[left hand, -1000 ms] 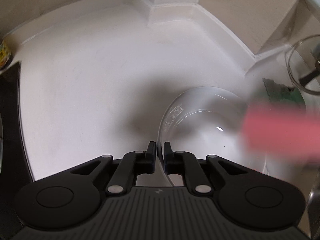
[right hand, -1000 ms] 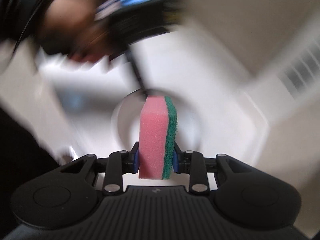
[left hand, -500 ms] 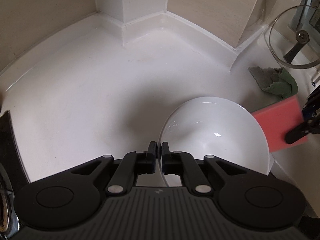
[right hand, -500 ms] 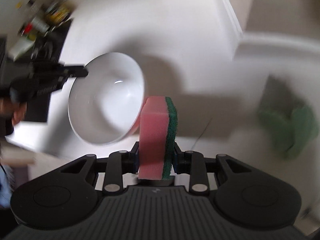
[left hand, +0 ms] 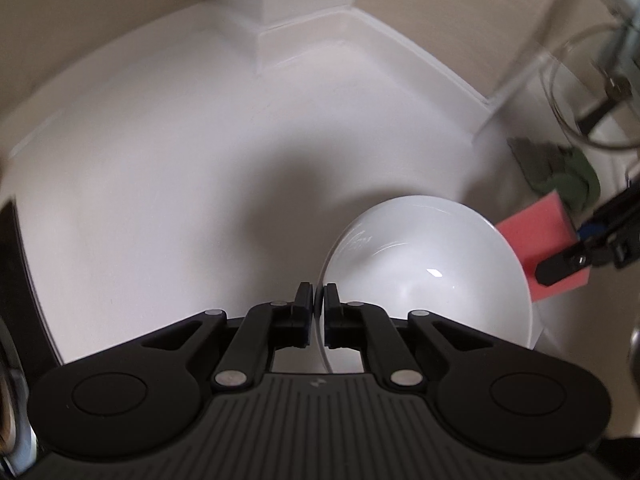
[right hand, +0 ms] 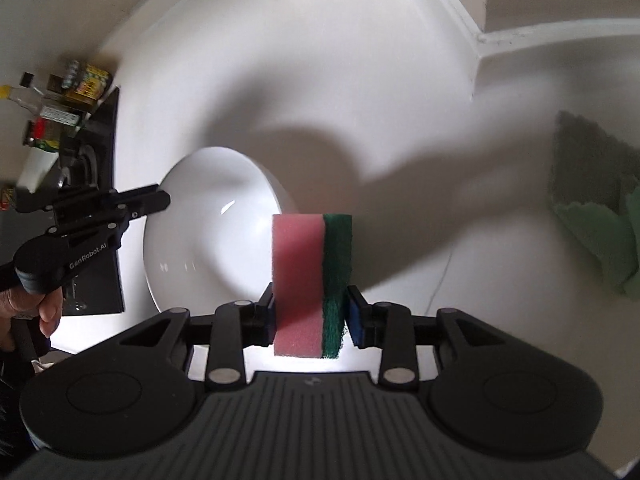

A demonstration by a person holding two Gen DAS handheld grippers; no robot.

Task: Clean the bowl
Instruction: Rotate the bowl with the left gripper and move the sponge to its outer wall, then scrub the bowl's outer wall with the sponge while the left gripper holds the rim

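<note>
now, bowl: round glossy white ceramic bowl [left hand: 432, 272] is tilted above the white desk [left hand: 160, 184], its rim pinched by the left tongs [left hand: 319, 304].
sponge: pink foam sponge with a green scouring layer [right hand: 310, 280] is squeezed in the right tongs [right hand: 310, 312], just beside the bowl's far rim.
risk: thin rim grip on slick glaze; a hard push from the sponge could twist the bowl loose.
writing: "genrobot.ai" on the left tongs; jar labels [right hand: 86, 84] are unreadable.
</note>
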